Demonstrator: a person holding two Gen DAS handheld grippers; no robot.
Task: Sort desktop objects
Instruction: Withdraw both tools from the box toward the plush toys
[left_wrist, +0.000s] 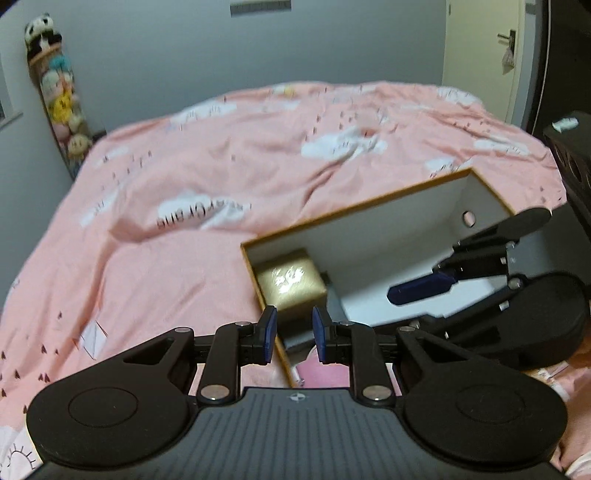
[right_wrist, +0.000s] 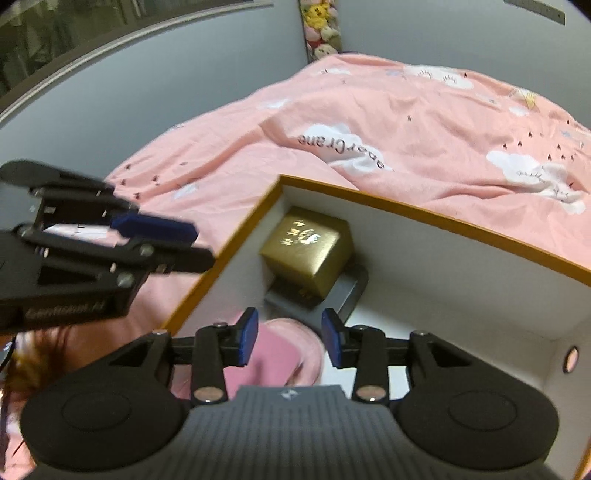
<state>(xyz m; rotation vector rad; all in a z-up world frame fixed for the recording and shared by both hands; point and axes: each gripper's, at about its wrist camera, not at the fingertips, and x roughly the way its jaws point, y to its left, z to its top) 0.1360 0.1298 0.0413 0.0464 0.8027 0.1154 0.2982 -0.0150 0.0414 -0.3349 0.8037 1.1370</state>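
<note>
A: Closest to you, your left gripper (left_wrist: 294, 334) sits over the near left edge of the box (left_wrist: 406, 236), its blue pads (left_wrist: 269, 334) apart with nothing between them.

B: And the other one?

A: Your right gripper (right_wrist: 290, 338) hangs over the inside of the box (right_wrist: 461, 266), pads (right_wrist: 248, 336) apart as well, gripping nothing. From the left camera you see it side-on at the right, over the box (left_wrist: 424, 290).

B: What lies under it?

A: A pink cloth thing (right_wrist: 280, 354) sits on the box floor just beneath your right gripper; what it is I cannot tell. Past it, in the far left corner, you have a gold cube (right_wrist: 308, 251) with a white print on top, resting on a flat dark grey item (right_wrist: 351, 291). The left camera shows the same cube (left_wrist: 291, 282) in that corner.

B: And the box itself?

A: White inside, orange rim, a round hole in its right end wall (right_wrist: 570, 356). It rests on the bed, on a pink quilt (left_wrist: 221, 166) with white clouds. Far behind, stuffed toys (left_wrist: 61, 96) hang in the room's corner.
</note>
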